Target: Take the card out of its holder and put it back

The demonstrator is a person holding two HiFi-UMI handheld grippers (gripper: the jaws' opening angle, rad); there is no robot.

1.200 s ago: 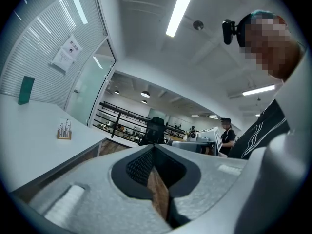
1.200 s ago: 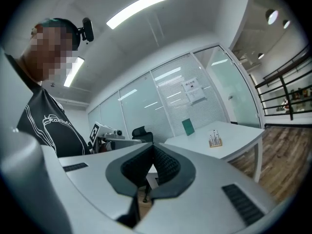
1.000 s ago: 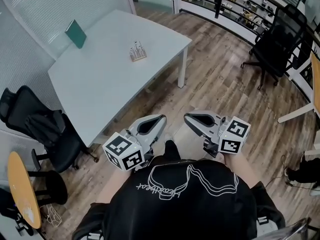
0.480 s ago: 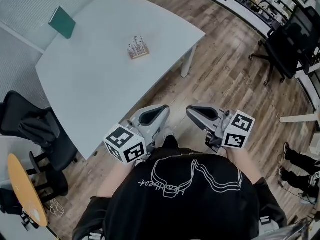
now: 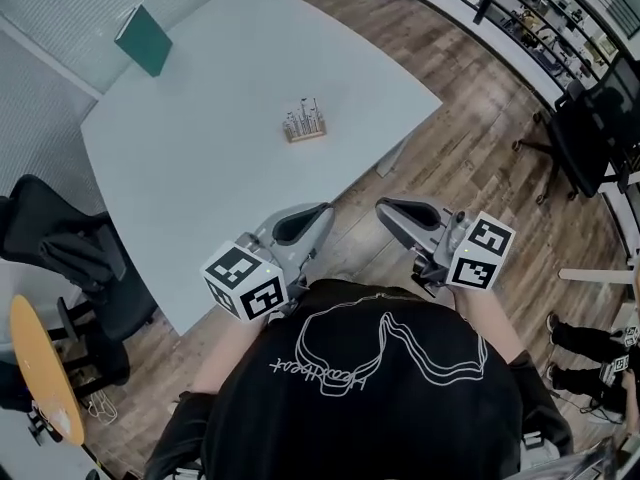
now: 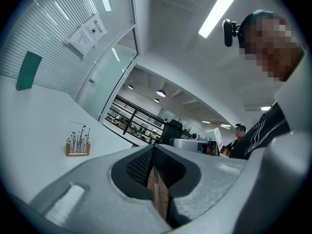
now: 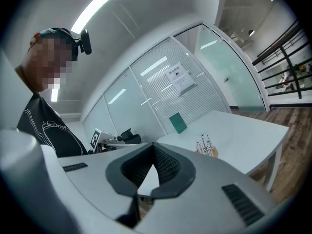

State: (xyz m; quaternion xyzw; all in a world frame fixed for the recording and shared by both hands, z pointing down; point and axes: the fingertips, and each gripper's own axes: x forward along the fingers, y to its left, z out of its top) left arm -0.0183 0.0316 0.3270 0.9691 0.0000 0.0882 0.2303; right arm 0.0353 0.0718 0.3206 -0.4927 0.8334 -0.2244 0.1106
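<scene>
Item 1. Table (image 5: 200, 168): pale, rounded corners, standing on a wood-plank floor (image 5: 470, 128).

Item 2. Card holder (image 5: 304, 124): a small wooden block with thin upright metal prongs. It stands alone on the table, toward its far right part. We cannot tell whether a card sits in it; the prongs are too small to read.

Item 3. Green board (image 5: 145, 40): flat and rectangular, at the table's far left corner, leaning against the slatted partition (image 6: 58, 43). It is well apart from the card holder.

Item 4. Left claw (image 5: 326, 209): held close to the person's chest, about level with the table's near edge. Its tips are pressed together and we see nothing between them.

Item 5. Right claw (image 5: 381, 205): held just beside the left claw, over the floor. Its tips are likewise pressed together on nothing. Both claws are well apart from the card holder.

Item 6. Black office chair (image 5: 70, 253): at the table's left side. A second chair (image 5: 590, 133) stands far right.

Item 7. Black shirt (image 5: 370, 398) with a white line drawing, worn by the person.
</scene>
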